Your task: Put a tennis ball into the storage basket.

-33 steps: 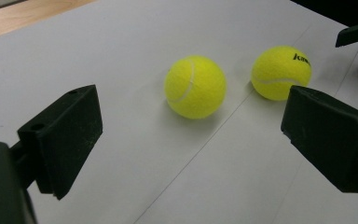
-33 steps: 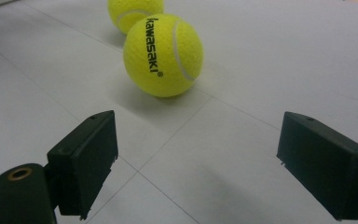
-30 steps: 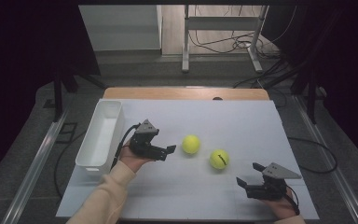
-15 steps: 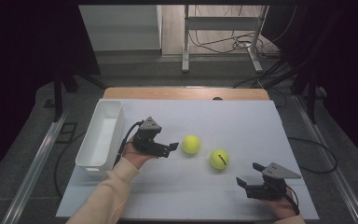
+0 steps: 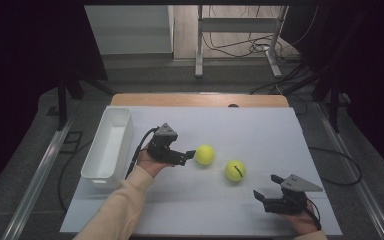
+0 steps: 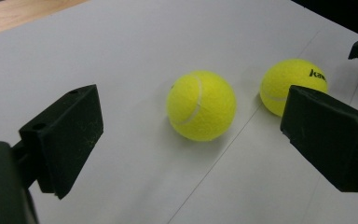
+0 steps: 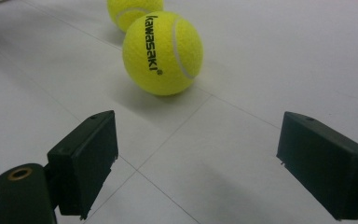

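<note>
Nothing was collected yet: both tennis balls, the nearer tennis ball and the printed tennis ball, lay mid-frame. The left gripper and the right gripper were open and empty; the white bin at left held nothing.

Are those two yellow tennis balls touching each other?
Apart. The high view shows white table between the left tennis ball and the printed tennis ball; the left gripper view shows a gap too.

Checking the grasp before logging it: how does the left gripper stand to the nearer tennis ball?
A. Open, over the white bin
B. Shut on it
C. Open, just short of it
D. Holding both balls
C. The left gripper has its jaws spread wide, and the nearer tennis ball rests on the table just ahead of them, untouched.
</note>
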The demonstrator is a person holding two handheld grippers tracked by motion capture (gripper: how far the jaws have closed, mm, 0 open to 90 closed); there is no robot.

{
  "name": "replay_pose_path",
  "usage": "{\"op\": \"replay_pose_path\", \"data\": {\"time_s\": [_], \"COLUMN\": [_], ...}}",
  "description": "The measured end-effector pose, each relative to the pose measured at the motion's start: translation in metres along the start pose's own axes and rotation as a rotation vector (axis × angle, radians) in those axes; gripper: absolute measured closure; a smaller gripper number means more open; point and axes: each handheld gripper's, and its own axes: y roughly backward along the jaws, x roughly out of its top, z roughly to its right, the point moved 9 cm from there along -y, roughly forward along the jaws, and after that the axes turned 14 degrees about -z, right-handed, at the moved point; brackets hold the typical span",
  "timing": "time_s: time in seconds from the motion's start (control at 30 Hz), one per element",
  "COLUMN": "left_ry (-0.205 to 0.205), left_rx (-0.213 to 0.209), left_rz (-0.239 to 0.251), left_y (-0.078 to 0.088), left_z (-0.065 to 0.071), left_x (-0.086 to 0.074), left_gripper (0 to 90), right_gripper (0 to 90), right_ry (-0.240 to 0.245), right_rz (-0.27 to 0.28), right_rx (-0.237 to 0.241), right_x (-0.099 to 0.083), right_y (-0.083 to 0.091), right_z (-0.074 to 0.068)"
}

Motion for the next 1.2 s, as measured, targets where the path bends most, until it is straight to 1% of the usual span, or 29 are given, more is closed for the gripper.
{"op": "replay_pose_path", "data": {"time_s": [0.2,0.57,0.73,0.93,1.07,1.2], "left_ry": [-0.007,-0.02,-0.027,-0.02,-0.009,-0.007], "left_rx": [0.006,-0.012,-0.014,-0.02,-0.032,-0.033], "left_rz": [-0.017,-0.039,-0.053,-0.062,-0.074,-0.089], "left_y": [-0.008,-0.022,-0.026,-0.032,-0.039,-0.047], "left_z": [-0.001,0.004,0.005,0.005,0.004,0.005], "left_x": [0.003,0.007,0.01,0.013,0.016,0.018], "left_gripper": [6.5,6.5,6.3,6.3,6.4,6.3], "right_gripper": [12.8,12.8,12.8,12.9,12.9,13.0], "right_ry": [-0.003,-0.002,-0.003,-0.003,-0.003,-0.006], "right_rz": [0.002,0.001,0.0,0.0,-0.001,-0.002], "right_rx": [0.001,-0.001,-0.001,-0.004,-0.004,-0.006], "right_x": [0.0,-0.001,-0.001,-0.001,-0.001,-0.001], "right_y": [0.0,0.0,0.0,0.0,0.0,0.0], "right_z": [0.001,0.003,0.003,0.004,0.004,0.004]}}
